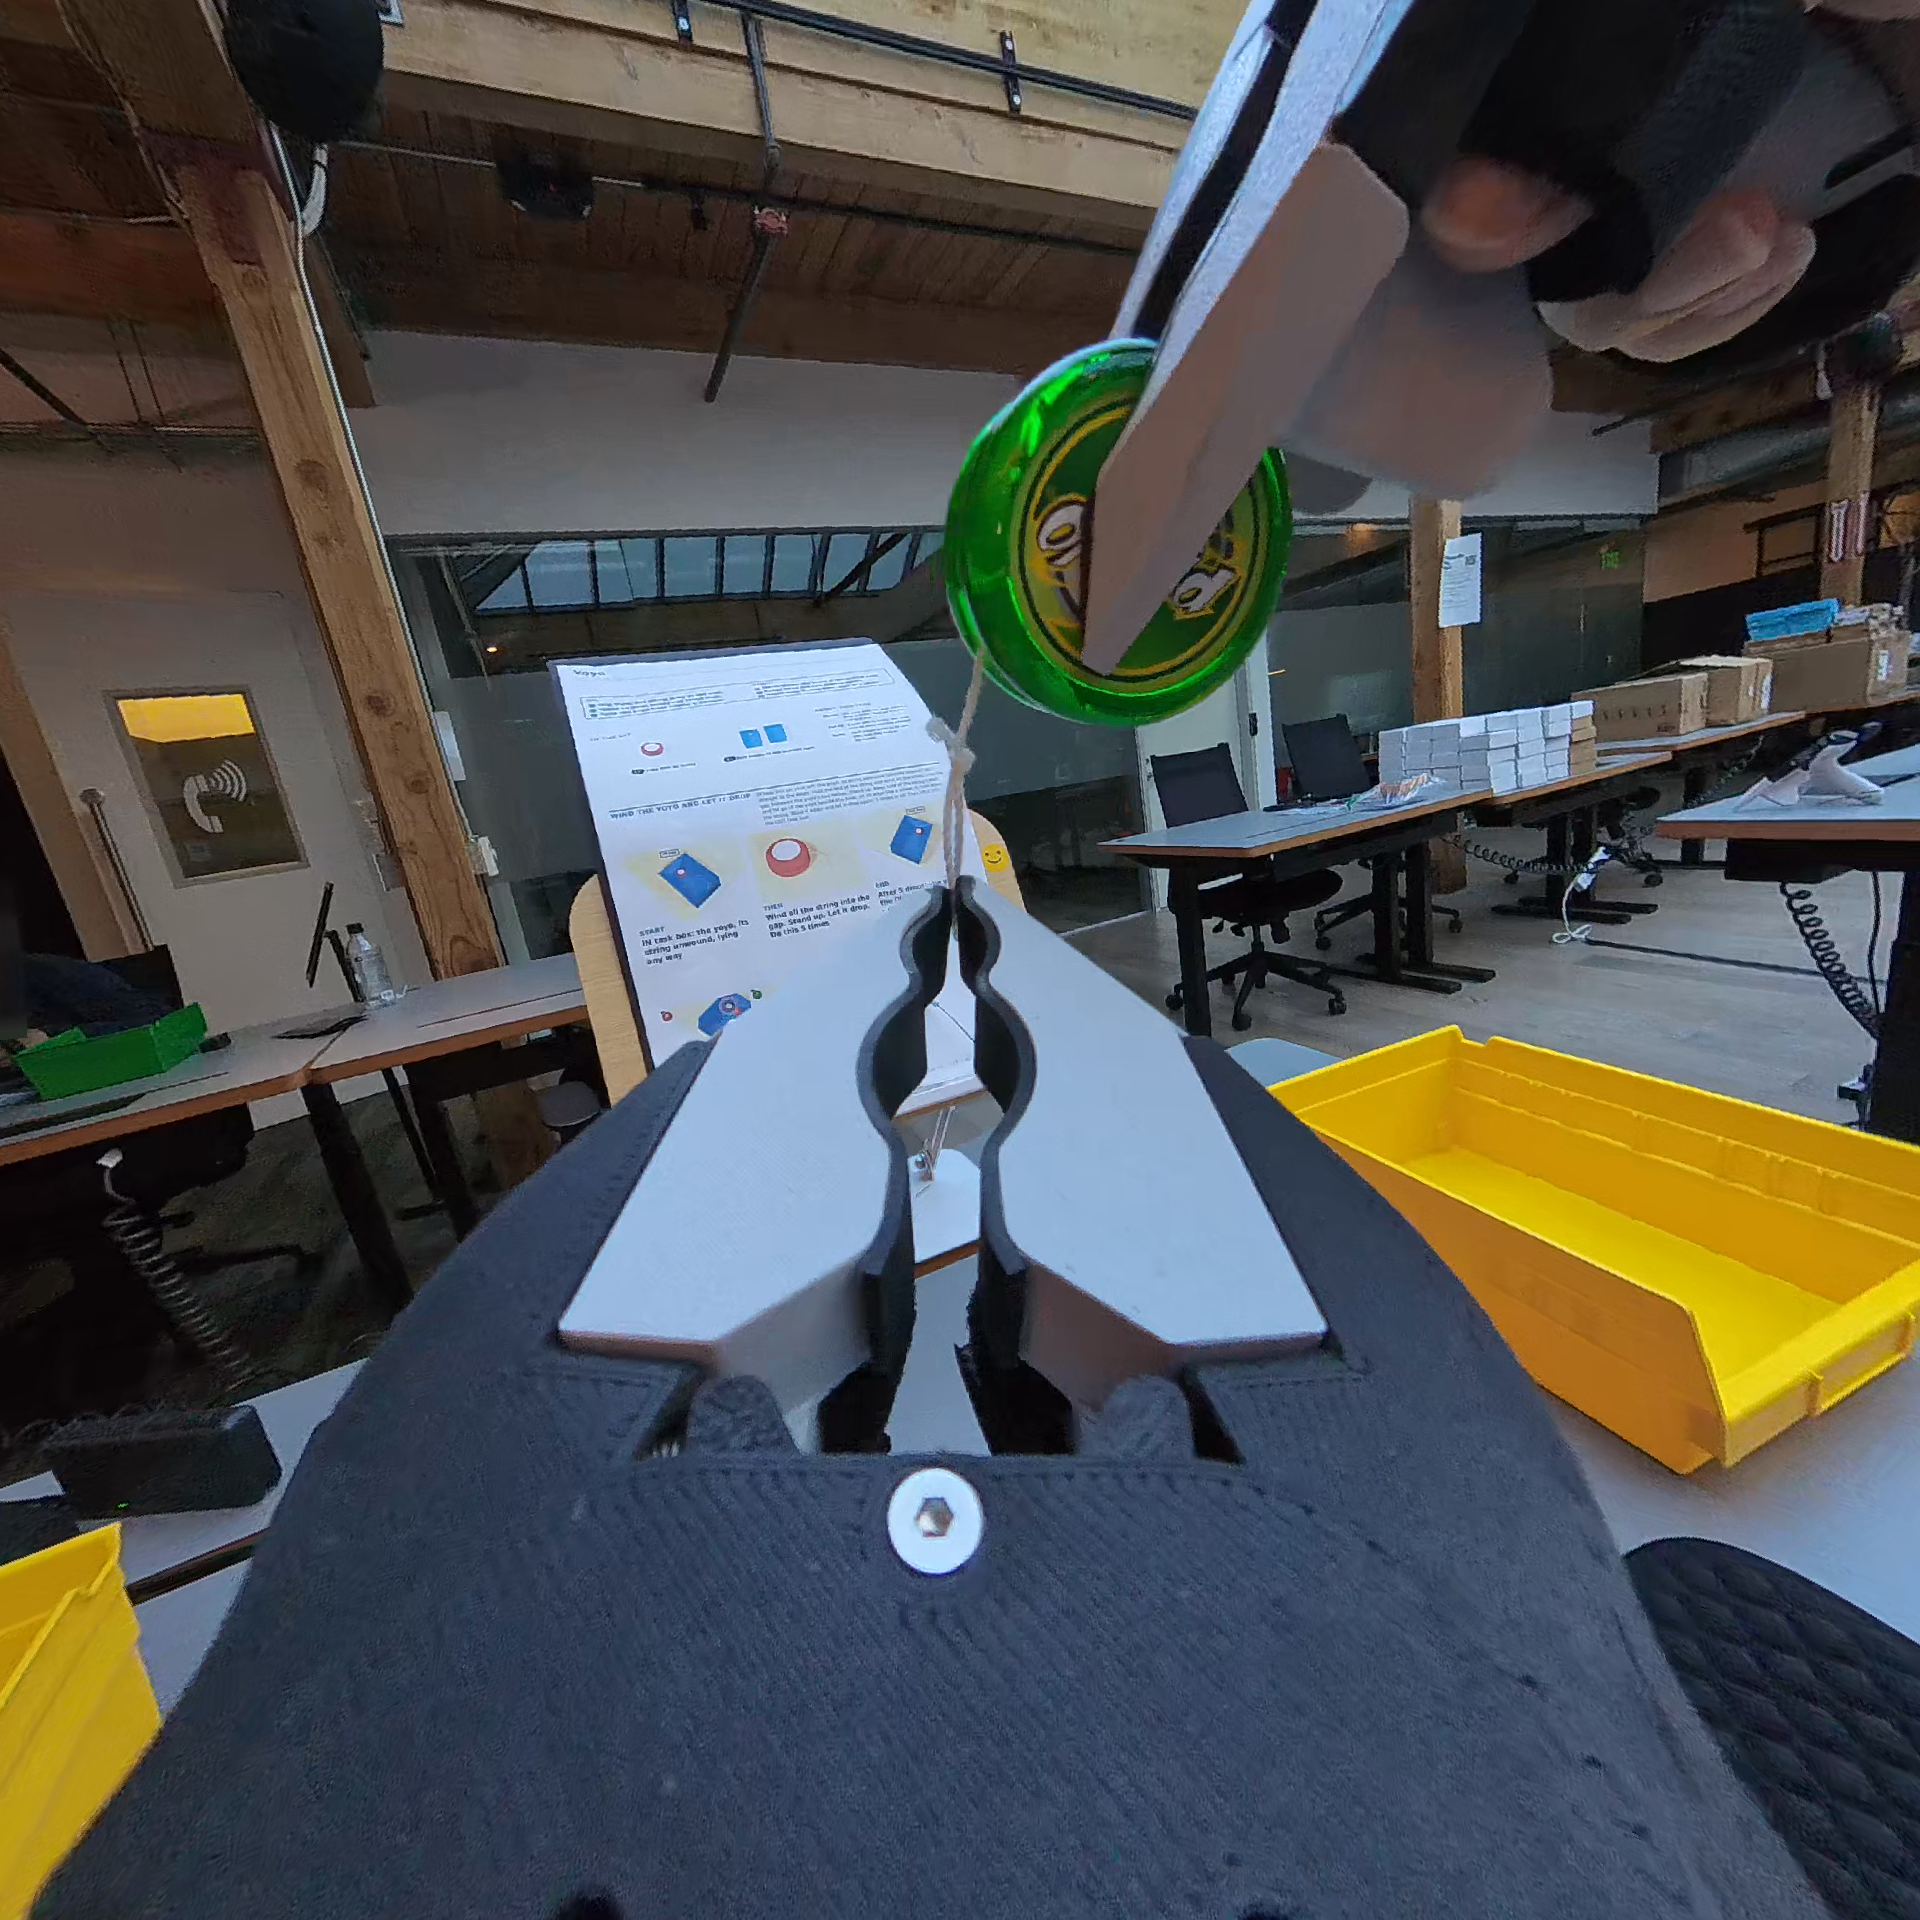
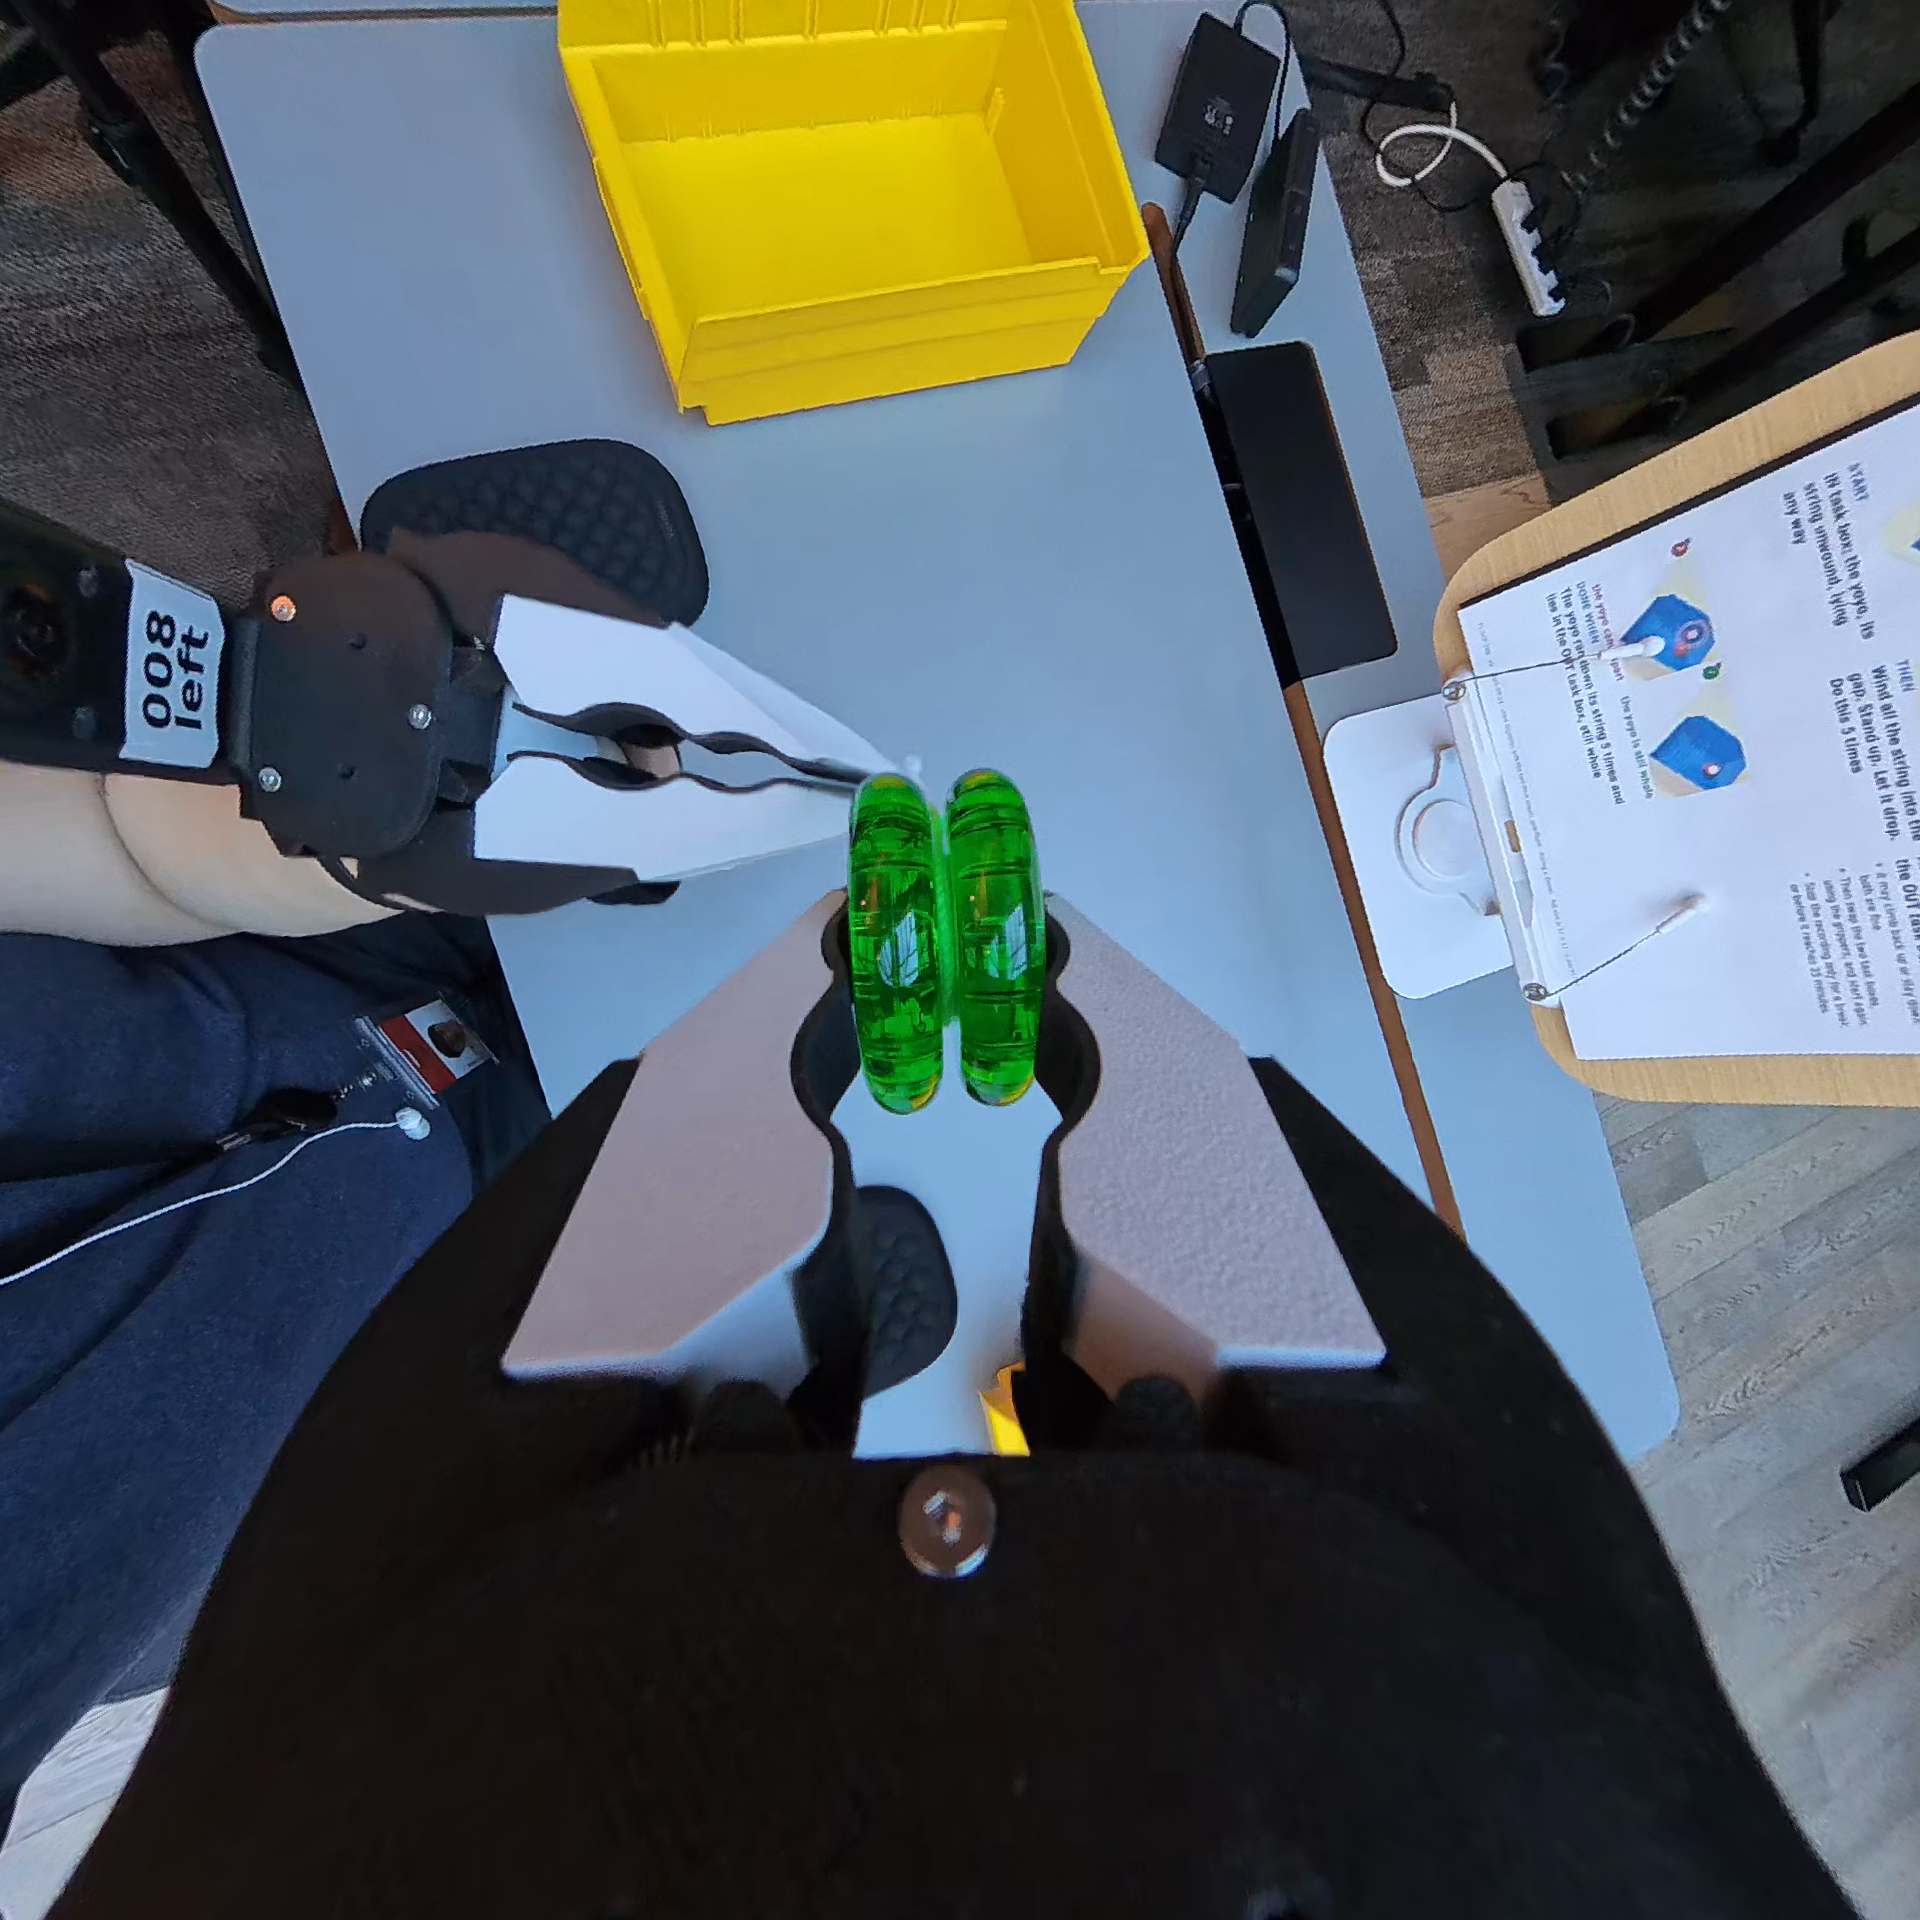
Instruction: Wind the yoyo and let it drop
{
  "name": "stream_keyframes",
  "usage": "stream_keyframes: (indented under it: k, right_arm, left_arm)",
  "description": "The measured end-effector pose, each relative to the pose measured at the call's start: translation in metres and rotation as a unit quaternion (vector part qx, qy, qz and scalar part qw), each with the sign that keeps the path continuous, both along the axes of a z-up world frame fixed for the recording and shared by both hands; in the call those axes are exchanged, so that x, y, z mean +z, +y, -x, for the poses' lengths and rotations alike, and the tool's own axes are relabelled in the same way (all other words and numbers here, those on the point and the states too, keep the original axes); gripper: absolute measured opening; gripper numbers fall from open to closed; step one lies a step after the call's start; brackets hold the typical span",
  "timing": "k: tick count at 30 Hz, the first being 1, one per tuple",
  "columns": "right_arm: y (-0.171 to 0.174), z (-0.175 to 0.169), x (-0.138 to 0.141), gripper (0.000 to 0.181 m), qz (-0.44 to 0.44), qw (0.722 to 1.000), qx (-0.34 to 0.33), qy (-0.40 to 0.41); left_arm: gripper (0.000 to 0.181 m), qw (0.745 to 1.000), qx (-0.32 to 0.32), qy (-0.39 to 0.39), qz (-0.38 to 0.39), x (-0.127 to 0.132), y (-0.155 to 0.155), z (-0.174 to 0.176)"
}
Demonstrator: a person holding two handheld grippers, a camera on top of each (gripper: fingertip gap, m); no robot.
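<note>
A clear green yoyo is held high above the table between the fingers of my right gripper, which is shut on its two flat sides. In the left wrist view the yoyo sits up and to the right, with the right gripper's finger across its face. A short pale string with a knot runs from the yoyo's gap down into the tips of my left gripper, which is shut on it. In the right wrist view the left gripper touches the yoyo's rim from the left.
A yellow bin stands on the grey table below; it also shows in the left wrist view, where a second yellow bin sits at the lower left. An instruction sheet on a stand is ahead. Black pads, a power adapter and cables lie nearby. My hands' fingertips stand some 4 cm from each other.
</note>
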State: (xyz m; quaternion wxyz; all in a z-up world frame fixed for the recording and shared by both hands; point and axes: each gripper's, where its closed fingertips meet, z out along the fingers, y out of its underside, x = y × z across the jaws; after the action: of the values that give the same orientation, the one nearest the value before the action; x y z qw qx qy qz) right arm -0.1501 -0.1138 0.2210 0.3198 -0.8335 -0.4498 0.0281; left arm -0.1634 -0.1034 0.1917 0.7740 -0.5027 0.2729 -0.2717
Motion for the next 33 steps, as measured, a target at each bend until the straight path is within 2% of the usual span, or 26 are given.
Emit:
stream_keyframes:
  k: [5, 15, 21, 26, 33]
  right_arm:
    - [-0.014, 0.002, -0.015, 0.027, 0.038, 0.999, 0.015, 0.0]
    - [-0.024, -0.011, -0.033, 0.028, 0.048, 0.997, 0.027, -0.051]
    - [-0.049, 0.0, -0.054, 0.027, 0.082, 0.991, 0.072, -0.073]
    - [-0.054, 0.019, -0.061, 0.028, 0.026, 0.989, 0.108, -0.101]
    - [-0.05, 0.027, -0.043, 0.027, -0.088, 0.976, 0.135, -0.147]
  left_arm:
    - [0.0, 0.999, -0.013, -0.027, 0.017, 0.0, 0.006, 0.008]
    - [0.0, 0.995, -0.059, -0.06, 0.05, -0.003, 0.007, 0.021]
    - [0.0, 0.992, -0.082, -0.078, 0.055, -0.004, 0.006, 0.023]
    - [0.0, 0.988, -0.105, -0.103, 0.053, -0.003, 0.003, 0.023]
    - [0.005, 0.985, -0.109, -0.137, -0.006, 0.007, -0.01, 0.028]
